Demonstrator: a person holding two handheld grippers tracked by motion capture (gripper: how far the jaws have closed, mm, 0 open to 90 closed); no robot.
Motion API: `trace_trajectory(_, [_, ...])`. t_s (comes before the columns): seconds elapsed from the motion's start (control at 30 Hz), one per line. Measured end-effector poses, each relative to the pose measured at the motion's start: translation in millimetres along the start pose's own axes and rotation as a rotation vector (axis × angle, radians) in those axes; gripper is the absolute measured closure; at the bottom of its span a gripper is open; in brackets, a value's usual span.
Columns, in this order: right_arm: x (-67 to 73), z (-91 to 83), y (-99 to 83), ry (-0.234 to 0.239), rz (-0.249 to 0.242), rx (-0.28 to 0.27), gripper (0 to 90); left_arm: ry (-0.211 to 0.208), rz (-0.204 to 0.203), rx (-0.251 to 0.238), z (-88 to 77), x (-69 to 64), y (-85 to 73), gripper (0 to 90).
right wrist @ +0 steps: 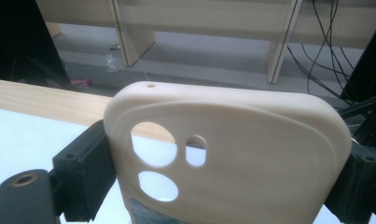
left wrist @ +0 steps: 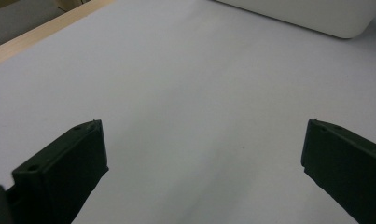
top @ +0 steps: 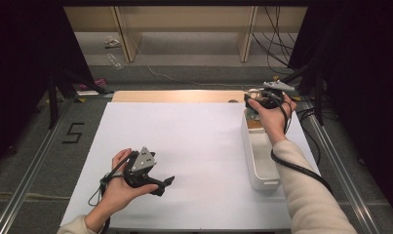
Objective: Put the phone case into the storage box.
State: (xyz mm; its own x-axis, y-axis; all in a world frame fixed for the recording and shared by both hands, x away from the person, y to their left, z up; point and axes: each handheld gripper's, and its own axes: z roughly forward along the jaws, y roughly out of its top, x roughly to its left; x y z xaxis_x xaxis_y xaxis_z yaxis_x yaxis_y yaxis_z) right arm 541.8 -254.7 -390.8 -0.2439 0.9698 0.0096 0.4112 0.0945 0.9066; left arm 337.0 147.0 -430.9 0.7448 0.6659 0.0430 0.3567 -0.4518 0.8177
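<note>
Running off the bottom edge of the right gripper view: cream, soft-looking phone case with camera cut-outs [right wrist: 232, 154], lower part unseen; at its sides, black jaws partly covered by it. Showing too small in the high view to make out: same case at the right gripper [top: 268, 101], largely hidden behind the right hand [top: 272, 117] at one o'clock on the table. Getting cropped at the top edge of the left gripper view: white, rounded plastic bin [left wrist: 316, 16], contents unseen. Lying too small to identify: small clutter on the grey floor [top: 113, 51] at eleven o'clock.

White table [top: 184, 141]; white bin [top: 258, 161] at right edge.
</note>
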Motion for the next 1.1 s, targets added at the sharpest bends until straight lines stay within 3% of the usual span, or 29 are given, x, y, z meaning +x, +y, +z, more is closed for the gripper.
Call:
trace_trajectory(0.93, [-0.1,8.0,-11.9,0.011,-0.002,0.029,11.6,-0.002,0.005,0.004,0.3,-0.2,0.1,0.0])
trace_trajectory(1.1, [-1.8,8.6,-11.6,0.017,0.028,0.024,8.0,-0.003,0.007,0.004,0.7,-0.6,0.1,0.0])
